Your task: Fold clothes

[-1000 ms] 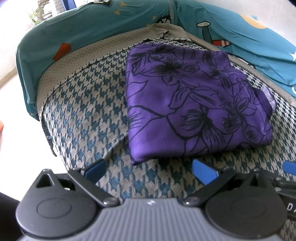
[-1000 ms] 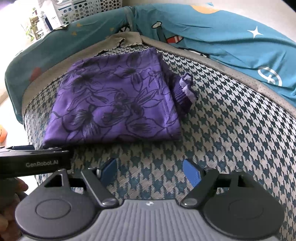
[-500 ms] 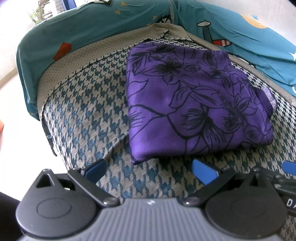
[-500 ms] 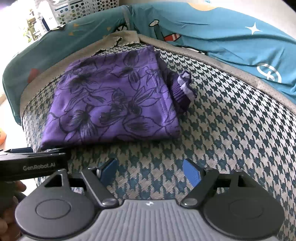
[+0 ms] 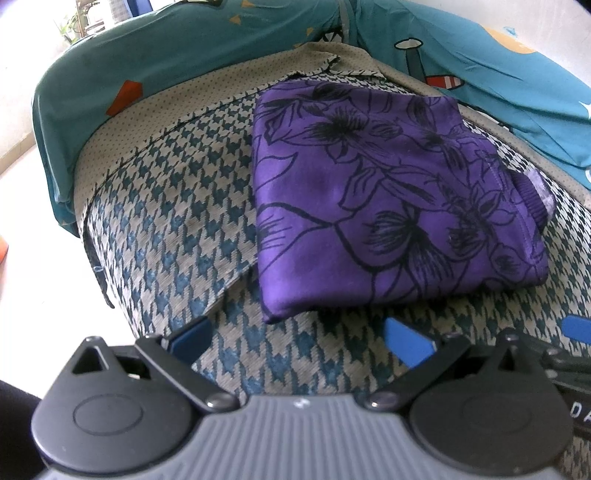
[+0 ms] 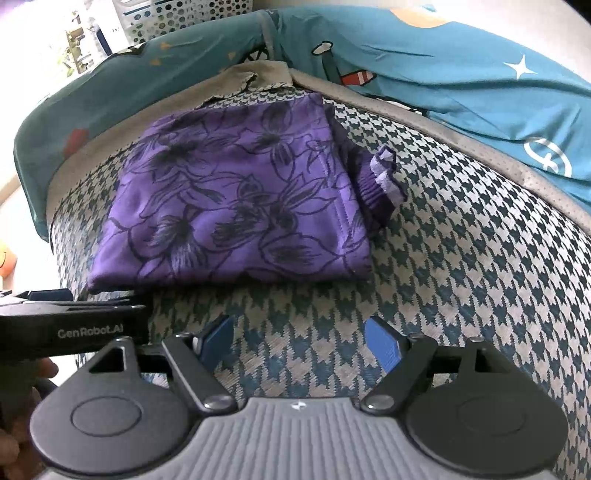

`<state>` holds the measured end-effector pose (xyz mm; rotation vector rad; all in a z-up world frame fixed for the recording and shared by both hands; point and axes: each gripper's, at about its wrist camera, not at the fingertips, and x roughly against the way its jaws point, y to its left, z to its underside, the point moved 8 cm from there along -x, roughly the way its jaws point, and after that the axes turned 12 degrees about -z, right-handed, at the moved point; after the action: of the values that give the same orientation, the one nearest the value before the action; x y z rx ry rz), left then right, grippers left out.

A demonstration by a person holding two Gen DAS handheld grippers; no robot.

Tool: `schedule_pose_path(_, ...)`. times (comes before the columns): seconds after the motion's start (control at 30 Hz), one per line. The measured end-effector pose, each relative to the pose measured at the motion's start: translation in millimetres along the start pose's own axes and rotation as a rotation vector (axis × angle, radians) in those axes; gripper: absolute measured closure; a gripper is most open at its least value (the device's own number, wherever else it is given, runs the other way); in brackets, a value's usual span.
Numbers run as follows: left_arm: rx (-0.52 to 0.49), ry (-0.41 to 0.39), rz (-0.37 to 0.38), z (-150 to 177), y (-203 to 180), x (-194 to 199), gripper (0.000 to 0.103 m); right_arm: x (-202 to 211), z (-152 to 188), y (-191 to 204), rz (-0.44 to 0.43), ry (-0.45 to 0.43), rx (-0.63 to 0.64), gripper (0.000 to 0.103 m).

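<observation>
One folded purple garment [image 5: 391,199] with a black flower print lies on a houndstooth blanket [image 5: 177,221], a ribbed cuff [image 6: 380,181] poking out from its right edge. Two grippers hover just in front of it, side by side. The left gripper [image 5: 299,336] has its two blue fingers spread apart with nothing between them but blanket, and the right gripper [image 6: 299,339] likewise stands released and empty, its fingers wide over the weave. In the right wrist view the left gripper's black body shows at the left edge with part of the person's hand [image 6: 22,406] under it. The blanket is teal and beige, edged with a dotted beige border, and it covers a bed. Behind it one teal sheet [image 6: 461,85] with cartoon prints, a star and a rocket among them, runs across the back. One white perforated basket [image 6: 184,14] stands beyond the bed in bright light, with some plant leaves [image 5: 74,26] near it.
</observation>
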<state>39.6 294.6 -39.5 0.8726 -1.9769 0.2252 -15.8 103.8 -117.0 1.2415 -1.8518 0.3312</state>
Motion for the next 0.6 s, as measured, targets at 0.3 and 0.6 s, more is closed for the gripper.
schedule_pose_path(0.3,0.001,0.006,0.001,0.5,-0.1,-1.0,0.000,0.3,0.8,-1.3,-0.003,0.003,0.003,0.024)
schedule_pose_path(0.6,0.000,0.016,-0.003,2.1,-0.4,-3.6,0.000,-0.7,0.9,-1.6,0.002,0.005,-0.003,0.024)
